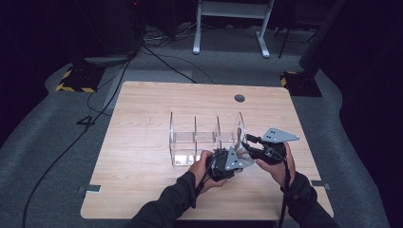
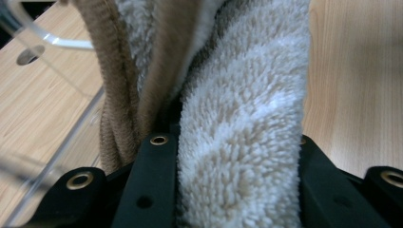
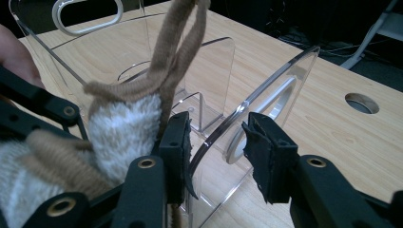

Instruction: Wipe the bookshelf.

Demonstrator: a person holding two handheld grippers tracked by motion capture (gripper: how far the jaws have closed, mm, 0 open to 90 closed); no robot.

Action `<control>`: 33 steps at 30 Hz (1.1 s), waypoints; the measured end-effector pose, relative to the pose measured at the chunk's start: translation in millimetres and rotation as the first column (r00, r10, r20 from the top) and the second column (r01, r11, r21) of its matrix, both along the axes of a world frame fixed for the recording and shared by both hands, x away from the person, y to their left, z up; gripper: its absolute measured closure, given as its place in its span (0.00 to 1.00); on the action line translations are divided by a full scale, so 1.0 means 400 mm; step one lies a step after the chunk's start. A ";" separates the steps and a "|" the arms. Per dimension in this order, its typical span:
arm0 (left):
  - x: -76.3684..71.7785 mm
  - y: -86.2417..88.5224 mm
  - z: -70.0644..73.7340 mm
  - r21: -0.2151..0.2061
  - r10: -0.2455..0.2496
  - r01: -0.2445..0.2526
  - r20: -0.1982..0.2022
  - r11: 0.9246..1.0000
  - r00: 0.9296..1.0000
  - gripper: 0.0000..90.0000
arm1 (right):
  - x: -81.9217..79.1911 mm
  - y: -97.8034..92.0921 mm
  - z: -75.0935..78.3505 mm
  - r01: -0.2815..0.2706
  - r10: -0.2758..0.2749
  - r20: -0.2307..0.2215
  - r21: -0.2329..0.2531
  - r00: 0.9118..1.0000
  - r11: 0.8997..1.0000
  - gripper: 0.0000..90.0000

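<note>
A fluffy beige-and-white sock (image 2: 237, 118) with a brown ribbed cuff fills the gap between the jaws of my left gripper (image 2: 231, 140), which is shut on it. In the high view the left gripper (image 1: 223, 164) sits at the front right corner of a clear acrylic organizer (image 1: 204, 137), with the sock (image 1: 244, 154) bunched between the two hands. My right gripper (image 3: 216, 137) is open. Its jaws straddle the curved edge of the organizer's end wall (image 3: 266, 80) without pinching it, and the sock (image 3: 123, 123) presses against the outside of its left jaw.
The organizer stands mid-table on the light wooden table (image 1: 142, 109) and has several upright dividers. A round cable hole (image 1: 239, 98) lies behind it. Cables and a white desk frame (image 1: 230, 19) are on the dark floor beyond.
</note>
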State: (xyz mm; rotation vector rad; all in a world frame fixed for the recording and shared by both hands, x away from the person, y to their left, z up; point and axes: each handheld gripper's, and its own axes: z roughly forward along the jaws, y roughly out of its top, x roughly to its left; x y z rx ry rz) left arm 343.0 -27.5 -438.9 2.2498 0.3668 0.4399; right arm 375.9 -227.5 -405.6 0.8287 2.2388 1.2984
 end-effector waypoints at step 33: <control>-0.066 0.462 0.033 -0.025 0.291 -0.291 -0.008 0.956 0.957 0.79 | -0.003 0.002 0.000 0.015 -0.015 0.004 -0.002 1.000 1.000 0.67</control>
